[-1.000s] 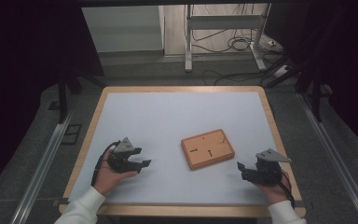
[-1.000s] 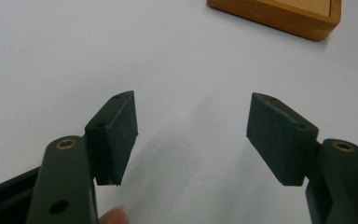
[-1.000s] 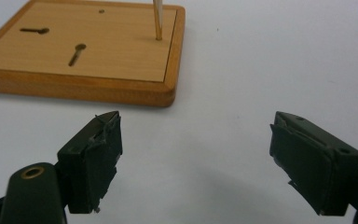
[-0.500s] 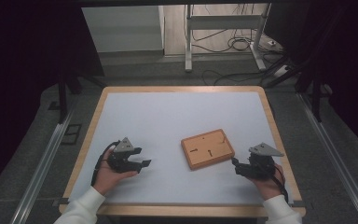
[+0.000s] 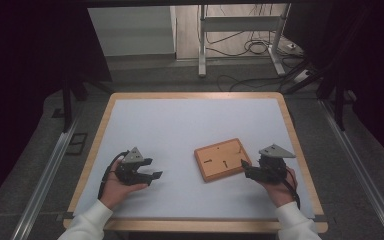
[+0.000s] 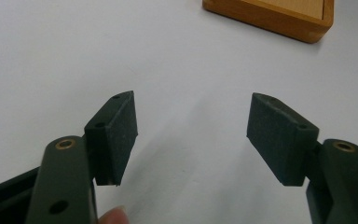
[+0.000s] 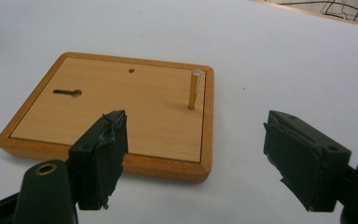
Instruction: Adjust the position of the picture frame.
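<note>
At the near edge of the table (image 5: pixel 190 125), a white surface with a light wooden rim, two white-sleeved forearms come in, each hand gripping a black tool. The left hand-held gripper (image 5: pixel 150 170) lies low toward the near left corner, its jaws spread wide with nothing between them; in the left gripper view the two dark pads (image 6: pixel 116 135) frame only bare table, with the corner of the board showing at the top of that view. The right hand-held gripper (image 5: pixel 246 169) sits toward the near right corner, jaws likewise wide and empty, its tips pointing at the near right end of the flat rectangular wooden board with a raised rim (image 5: pixel 223 159).

That board lies right of the middle of the table, a little nearer the front edge than the back, turned slightly askew. In the right gripper view its face (image 7: pixel 116 102) shows a keyhole-shaped slot (image 7: pixel 67 93), a small round hole (image 7: pixel 131 71) and a thin upright metal-tipped peg (image 7: pixel 194 88) close to one edge.

By my reading the work is barely begun: the board rests untouched, neither tool has closed on anything, and the right one looks ready to approach the board's edge or the peg. Grasping, lifting or moving all remain to be done. Beyond the far edge lie dark floor, cables and a metal stand.
</note>
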Tool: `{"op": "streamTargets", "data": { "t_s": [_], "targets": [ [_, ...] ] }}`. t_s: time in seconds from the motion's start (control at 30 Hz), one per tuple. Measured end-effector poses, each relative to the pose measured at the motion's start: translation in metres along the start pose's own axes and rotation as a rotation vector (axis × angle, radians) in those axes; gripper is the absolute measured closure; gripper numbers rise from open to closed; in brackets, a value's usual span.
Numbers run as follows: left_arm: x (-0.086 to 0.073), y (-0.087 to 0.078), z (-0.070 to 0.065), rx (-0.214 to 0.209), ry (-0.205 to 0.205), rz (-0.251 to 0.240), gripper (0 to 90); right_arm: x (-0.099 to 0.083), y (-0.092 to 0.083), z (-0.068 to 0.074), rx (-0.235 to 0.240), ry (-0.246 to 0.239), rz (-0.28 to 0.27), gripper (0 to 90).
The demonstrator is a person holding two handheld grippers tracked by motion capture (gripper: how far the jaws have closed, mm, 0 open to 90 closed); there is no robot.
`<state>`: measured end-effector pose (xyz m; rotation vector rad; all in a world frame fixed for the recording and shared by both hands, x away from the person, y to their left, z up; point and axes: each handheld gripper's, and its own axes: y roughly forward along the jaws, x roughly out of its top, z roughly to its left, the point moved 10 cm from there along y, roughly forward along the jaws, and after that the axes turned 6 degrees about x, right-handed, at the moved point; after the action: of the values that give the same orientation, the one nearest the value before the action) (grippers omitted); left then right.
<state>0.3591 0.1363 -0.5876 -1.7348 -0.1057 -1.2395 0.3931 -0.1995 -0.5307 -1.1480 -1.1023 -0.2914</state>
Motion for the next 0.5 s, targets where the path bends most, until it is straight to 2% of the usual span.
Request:
{"op": "streamTargets", "data": {
  "t_s": [0.5],
  "targets": [
    [0.0,0.001,-0.001,-0.003,0.004,0.002,32.7,0.005,0.029,0.001,-0.003,-0.015,0.038,28.1]
  ]
}}
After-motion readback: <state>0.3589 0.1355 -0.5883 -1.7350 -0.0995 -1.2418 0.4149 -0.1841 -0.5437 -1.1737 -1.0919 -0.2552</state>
